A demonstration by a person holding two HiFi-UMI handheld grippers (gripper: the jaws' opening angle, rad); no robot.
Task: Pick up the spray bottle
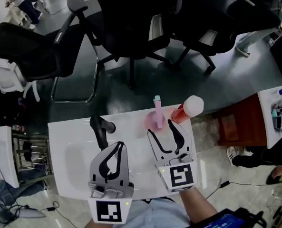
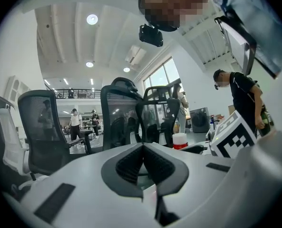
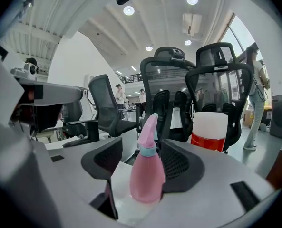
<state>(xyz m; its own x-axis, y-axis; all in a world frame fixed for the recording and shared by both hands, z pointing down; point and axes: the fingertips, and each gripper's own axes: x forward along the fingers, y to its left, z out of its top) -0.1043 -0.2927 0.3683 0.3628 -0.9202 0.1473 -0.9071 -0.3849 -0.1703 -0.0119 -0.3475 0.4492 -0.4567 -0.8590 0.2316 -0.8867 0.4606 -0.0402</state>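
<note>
A pink spray bottle (image 1: 156,118) (image 3: 147,179) with a pale blue collar stands upright near the far edge of the white table (image 1: 74,156). My right gripper (image 1: 160,128) (image 3: 141,148) is open. Its fingers reach to either side of the bottle, and the pads do not press on it. In the right gripper view the bottle sits in the gap between the jaws, closer to the right-hand one. My left gripper (image 1: 118,146) (image 2: 143,148) hovers over the table to the left, shut, with nothing in it.
A red bottle with a white cap (image 1: 190,107) (image 3: 209,132) stands just right of the spray bottle. A black handle-shaped object (image 1: 102,129) lies on the table ahead of the left gripper. Black office chairs (image 1: 131,13) stand beyond the table's far edge. A brown cabinet (image 1: 240,122) is to the right.
</note>
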